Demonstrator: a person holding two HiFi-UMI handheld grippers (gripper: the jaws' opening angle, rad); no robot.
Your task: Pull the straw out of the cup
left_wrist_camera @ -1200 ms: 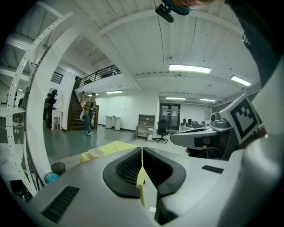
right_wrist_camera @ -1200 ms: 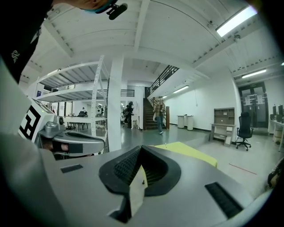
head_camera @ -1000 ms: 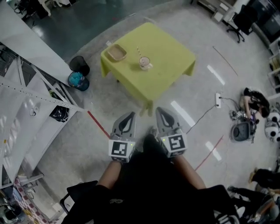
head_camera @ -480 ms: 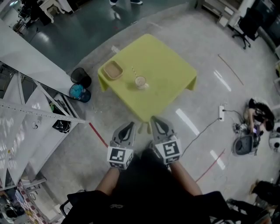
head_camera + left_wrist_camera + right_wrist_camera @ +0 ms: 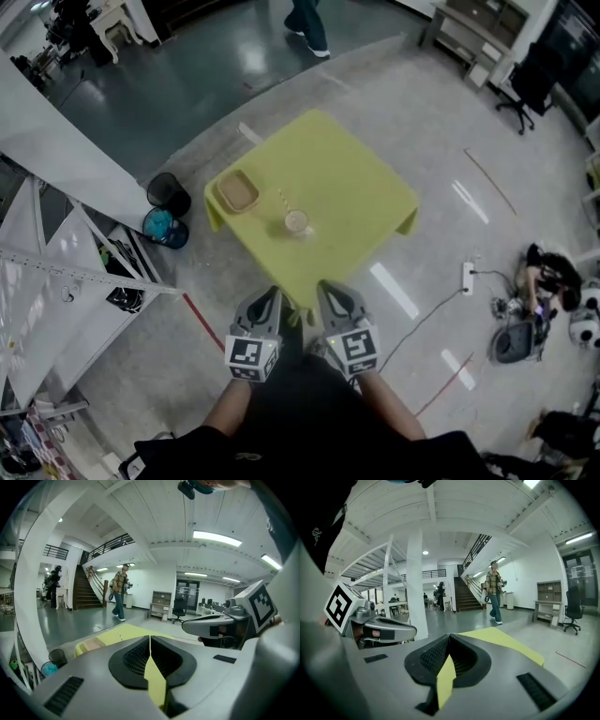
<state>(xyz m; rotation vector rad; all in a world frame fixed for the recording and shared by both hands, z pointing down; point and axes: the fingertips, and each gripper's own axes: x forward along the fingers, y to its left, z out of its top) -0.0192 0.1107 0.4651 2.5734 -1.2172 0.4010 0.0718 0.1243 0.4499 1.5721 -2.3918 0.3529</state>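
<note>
Head view: left tongs (image 5: 272,293) closed; right tongs (image 5: 325,287) closed

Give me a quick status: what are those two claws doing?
Left gripper and right gripper shut, empty, short of the table. Straw in cup, untouched. Tray sits apart from cup, not blocking.

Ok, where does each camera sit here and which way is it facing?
Head view: on the person's head, looking steeply down at the yellow-green square table with the clear plastic cup; forearms, left tongs and right tongs show.
Left gripper view: on the left tongs, looking along its closed jaws across the table towards the dark staircase; right tongs at right.
Right gripper view: on the right tongs, likewise; left tongs at left.
Shared: both gripper views catch table, staircase and a walking person.
</note>
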